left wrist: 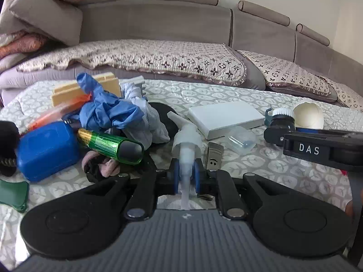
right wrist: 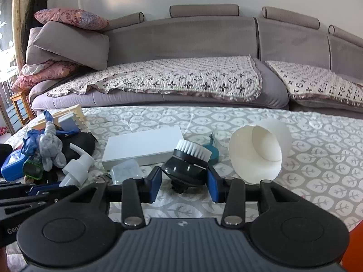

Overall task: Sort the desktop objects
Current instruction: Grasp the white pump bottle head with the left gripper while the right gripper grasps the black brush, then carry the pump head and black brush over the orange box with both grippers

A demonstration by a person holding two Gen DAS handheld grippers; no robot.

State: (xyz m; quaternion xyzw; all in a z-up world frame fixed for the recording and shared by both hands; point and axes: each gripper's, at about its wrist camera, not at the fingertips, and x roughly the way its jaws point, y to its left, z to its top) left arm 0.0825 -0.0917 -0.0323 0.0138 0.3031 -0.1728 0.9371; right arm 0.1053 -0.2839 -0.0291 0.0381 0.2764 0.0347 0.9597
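Observation:
My left gripper (left wrist: pixel 186 178) is shut on the stem of a white pump dispenser head (left wrist: pixel 186 139), nozzle pointing away; it also shows in the right wrist view (right wrist: pixel 77 166). My right gripper (right wrist: pixel 184 182) has its blue pads against the sides of a black round brush head with white bristles (right wrist: pixel 187 159), which looks held; it shows in the left view too (left wrist: pixel 282 119). A white box (right wrist: pixel 141 146) lies behind it. A white cup (right wrist: pixel 261 151) lies on its side to the right.
On the patterned cloth: blue glove (left wrist: pixel 106 107), grey cloth (left wrist: pixel 145 117), green tube (left wrist: pixel 111 145), blue container (left wrist: pixel 47 149), clear plastic case (left wrist: pixel 241 139), metal clip (left wrist: pixel 214 156), wooden rack (left wrist: pixel 86 88), black pouch (right wrist: pixel 79 142). A grey sofa (right wrist: pixel 181 45) stands behind.

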